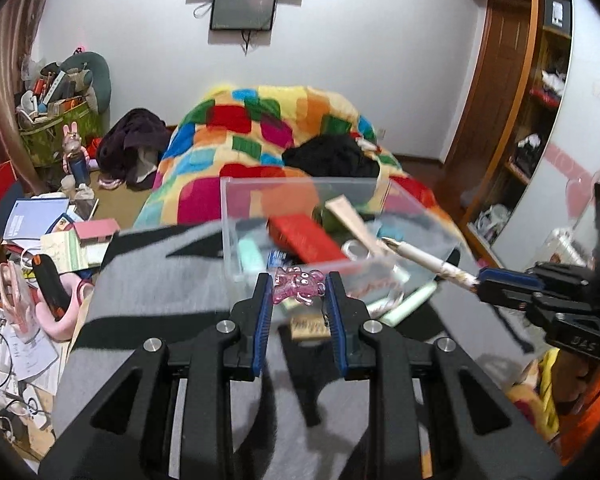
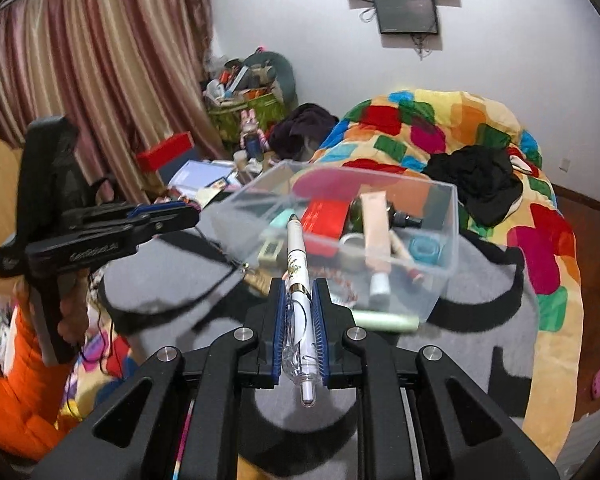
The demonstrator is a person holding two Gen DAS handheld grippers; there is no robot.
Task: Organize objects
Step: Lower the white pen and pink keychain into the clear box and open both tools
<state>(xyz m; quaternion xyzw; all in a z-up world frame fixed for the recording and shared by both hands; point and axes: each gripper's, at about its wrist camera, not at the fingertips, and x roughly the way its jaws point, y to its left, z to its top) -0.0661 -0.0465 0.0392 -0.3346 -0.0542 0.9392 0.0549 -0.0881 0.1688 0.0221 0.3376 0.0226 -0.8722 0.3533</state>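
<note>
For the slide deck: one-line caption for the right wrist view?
Right gripper clamps a white pen, aimed at the clear bin.

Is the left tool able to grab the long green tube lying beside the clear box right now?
Probably not yet. The left tool is already shut on a pink charm, so it has no free grip. The green tube lies uncovered beside the clear box; nothing blocks it once the charm is dropped.

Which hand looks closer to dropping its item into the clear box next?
Probably the right. The right gripper holds a pen whose tip already reaches over the clear box rim. The left gripper grips a pink charm just short of the near wall.
</note>
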